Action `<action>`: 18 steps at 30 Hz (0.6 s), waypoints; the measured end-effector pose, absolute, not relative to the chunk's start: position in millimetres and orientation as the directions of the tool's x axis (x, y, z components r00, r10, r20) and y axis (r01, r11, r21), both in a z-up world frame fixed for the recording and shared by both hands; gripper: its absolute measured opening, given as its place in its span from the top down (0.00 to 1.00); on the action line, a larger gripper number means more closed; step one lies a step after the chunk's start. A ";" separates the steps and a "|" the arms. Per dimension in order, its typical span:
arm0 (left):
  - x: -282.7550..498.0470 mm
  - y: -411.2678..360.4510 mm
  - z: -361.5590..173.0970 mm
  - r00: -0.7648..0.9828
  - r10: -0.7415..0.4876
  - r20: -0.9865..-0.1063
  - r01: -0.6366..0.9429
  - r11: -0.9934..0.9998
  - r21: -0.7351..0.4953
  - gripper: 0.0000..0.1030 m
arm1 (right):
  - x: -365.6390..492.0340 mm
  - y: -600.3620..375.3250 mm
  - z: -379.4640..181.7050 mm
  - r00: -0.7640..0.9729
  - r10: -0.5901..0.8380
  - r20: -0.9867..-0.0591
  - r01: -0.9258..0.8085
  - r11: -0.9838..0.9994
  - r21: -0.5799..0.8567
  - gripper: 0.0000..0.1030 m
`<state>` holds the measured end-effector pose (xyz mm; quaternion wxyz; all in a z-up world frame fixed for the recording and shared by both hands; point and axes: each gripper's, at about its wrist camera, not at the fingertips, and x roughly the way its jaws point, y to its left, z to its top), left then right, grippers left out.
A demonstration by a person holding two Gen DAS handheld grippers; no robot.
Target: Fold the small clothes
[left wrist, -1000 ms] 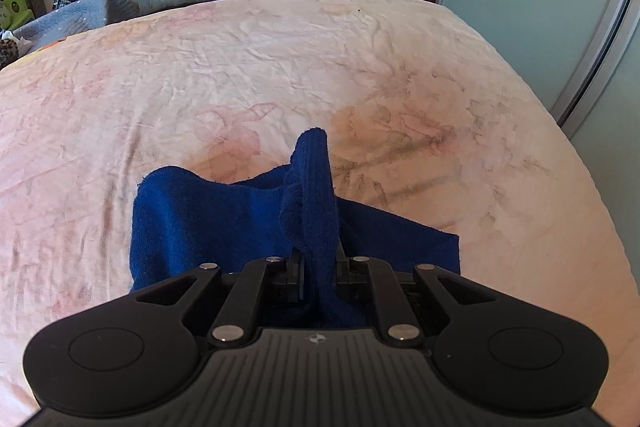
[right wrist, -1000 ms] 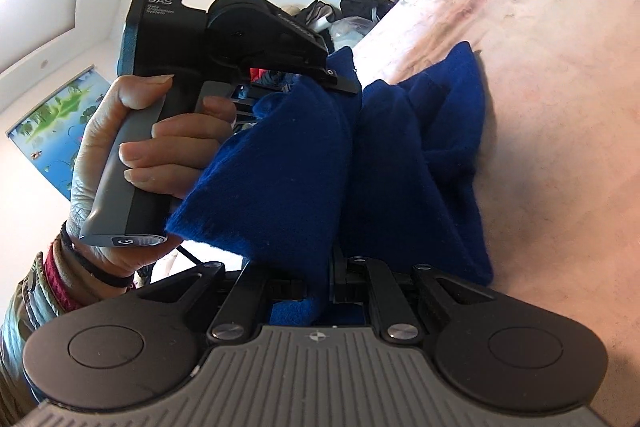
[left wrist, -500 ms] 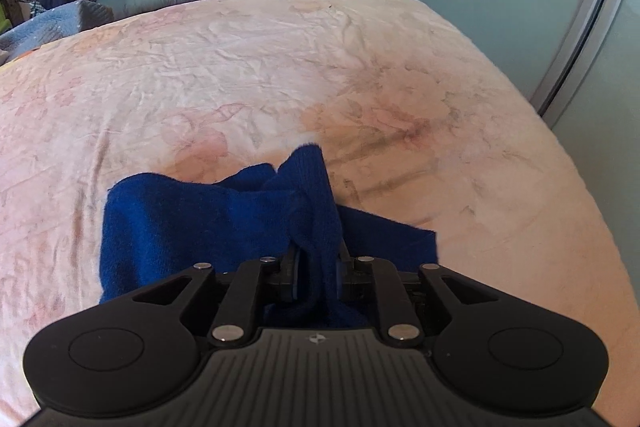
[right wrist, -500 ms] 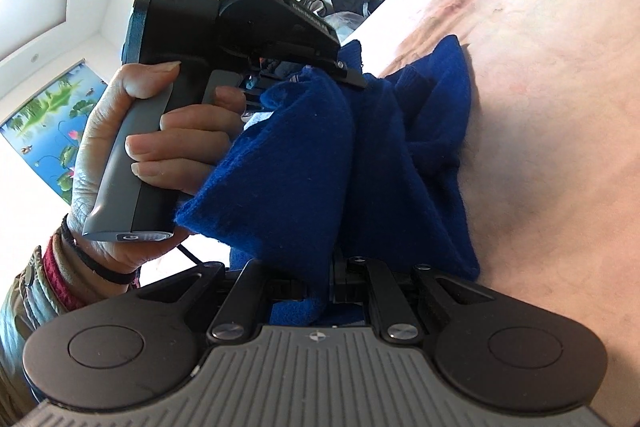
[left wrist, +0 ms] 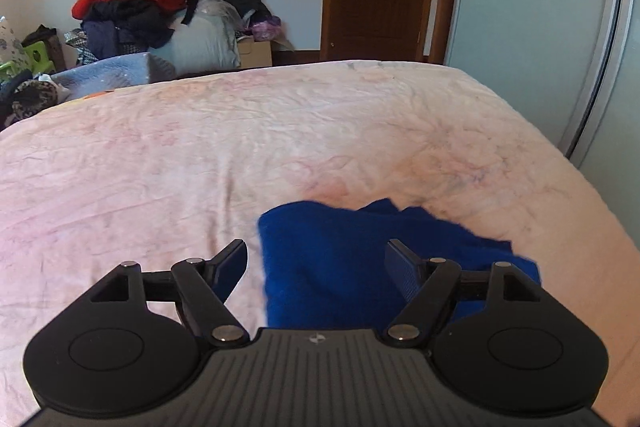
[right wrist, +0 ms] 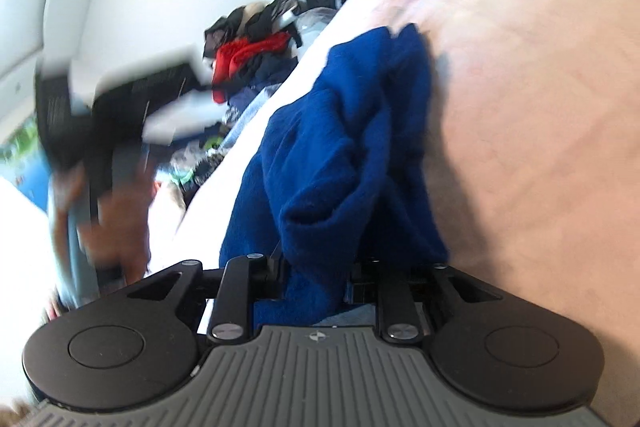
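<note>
Left claw (left wrist: 316, 263) spread wide, holding nothing, above near part of blue cloth (left wrist: 340, 259) on bed (left wrist: 200, 147). Right claw (right wrist: 316, 275) pinching cloth (right wrist: 340, 147) edge, bunched. Risk: one-sided pull drags cloth askew, fold collapses; layers v. loose, prob. slip.
</note>
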<state>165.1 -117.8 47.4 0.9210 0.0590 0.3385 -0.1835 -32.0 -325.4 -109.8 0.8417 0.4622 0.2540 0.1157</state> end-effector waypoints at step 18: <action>84.1 -100.4 8.8 0.719 -0.298 -0.628 0.431 0.900 0.067 0.26 | 37.3 -360.3 -6.8 0.859 0.145 -0.491 0.048 0.932 0.359 0.41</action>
